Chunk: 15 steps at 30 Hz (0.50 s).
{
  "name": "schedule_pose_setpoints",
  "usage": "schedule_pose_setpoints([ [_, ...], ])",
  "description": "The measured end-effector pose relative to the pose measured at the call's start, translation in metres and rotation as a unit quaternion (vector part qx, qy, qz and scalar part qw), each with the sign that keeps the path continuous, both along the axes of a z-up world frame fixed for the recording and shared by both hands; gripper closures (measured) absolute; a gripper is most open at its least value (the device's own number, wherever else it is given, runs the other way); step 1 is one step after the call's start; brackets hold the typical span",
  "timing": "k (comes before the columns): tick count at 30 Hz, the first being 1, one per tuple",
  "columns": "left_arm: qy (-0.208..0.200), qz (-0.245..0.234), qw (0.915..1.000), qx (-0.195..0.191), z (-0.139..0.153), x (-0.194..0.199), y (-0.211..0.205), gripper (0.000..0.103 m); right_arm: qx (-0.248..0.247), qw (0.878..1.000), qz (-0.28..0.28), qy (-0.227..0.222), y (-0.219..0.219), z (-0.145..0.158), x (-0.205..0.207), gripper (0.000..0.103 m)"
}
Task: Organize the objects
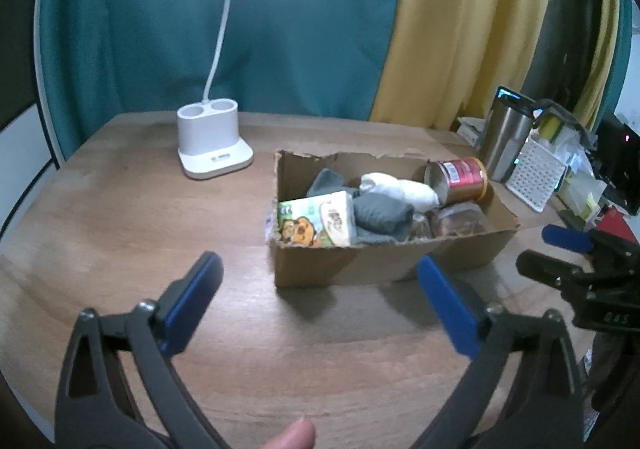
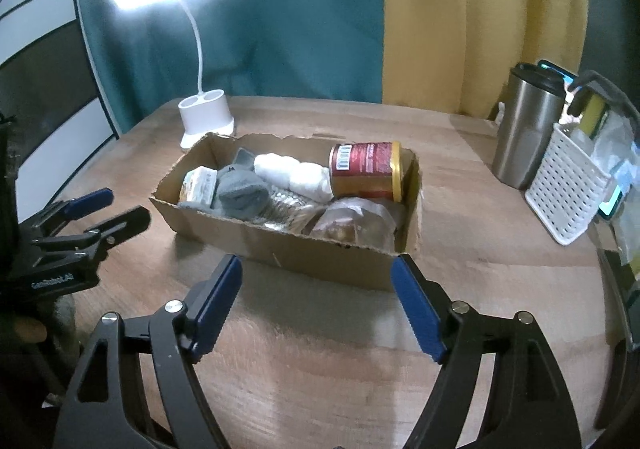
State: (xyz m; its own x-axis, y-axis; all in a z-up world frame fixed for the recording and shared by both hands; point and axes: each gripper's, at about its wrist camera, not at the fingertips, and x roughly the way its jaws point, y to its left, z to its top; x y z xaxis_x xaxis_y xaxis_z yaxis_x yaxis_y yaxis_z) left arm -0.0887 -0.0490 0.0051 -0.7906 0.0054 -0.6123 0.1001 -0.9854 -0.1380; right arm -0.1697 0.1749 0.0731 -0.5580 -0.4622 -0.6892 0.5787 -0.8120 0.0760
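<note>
Right now both tools hang above the round wooden table point(image 1: 120, 209), each a little short of the shallow torn-edged cardboard box point(image 2: 280, 249) that sits near the middle of it. The left gripper point(image 1: 320, 301), black with blue pads, has its jaws spread wide and nothing between them; the box's near wall lies just beyond its tips. The right gripper point(image 2: 316, 301) is the same build and is likewise wide apart and empty, facing the box's long side.

Inside the box, a red and gold metal can point(image 2: 366, 171) lies on its side at the right end. A rolled white sock point(image 2: 294, 175) rests against it, and a bunched grey sock point(image 2: 242, 195) sits beside that. A green and white printed tissue pack point(image 1: 318, 223) fills the left end, standing against the near wall. Clear crinkly plastic packets point(image 2: 352, 223) with brownish contents lie by the front right corner, though I cannot make out what they hold.

Behind the box stands a white desk lamp point(image 1: 214, 145) with a bent neck, lit. Off to the right, well apart from the box, stand a tall stainless steel tumbler point(image 2: 528, 133) and a white perforated plastic basket point(image 2: 568, 197), touching or nearly so.
</note>
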Motion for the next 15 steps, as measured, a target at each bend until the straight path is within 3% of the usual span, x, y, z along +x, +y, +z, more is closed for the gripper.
schedule_pose_setpoints([
  [5, -0.003, -0.012, 0.9999, 0.011, 0.005, 0.009, 0.002, 0.003, -0.001, 1.000, -0.006, 0.001, 0.004, -0.001, 0.009, 0.023],
  [15, 0.039, -0.036, 0.9981, -0.033, 0.012, 0.031, 0.024, 0.003, -0.004, 0.999, -0.025, 0.020, 0.016, 0.004, 0.027, 0.023],
])
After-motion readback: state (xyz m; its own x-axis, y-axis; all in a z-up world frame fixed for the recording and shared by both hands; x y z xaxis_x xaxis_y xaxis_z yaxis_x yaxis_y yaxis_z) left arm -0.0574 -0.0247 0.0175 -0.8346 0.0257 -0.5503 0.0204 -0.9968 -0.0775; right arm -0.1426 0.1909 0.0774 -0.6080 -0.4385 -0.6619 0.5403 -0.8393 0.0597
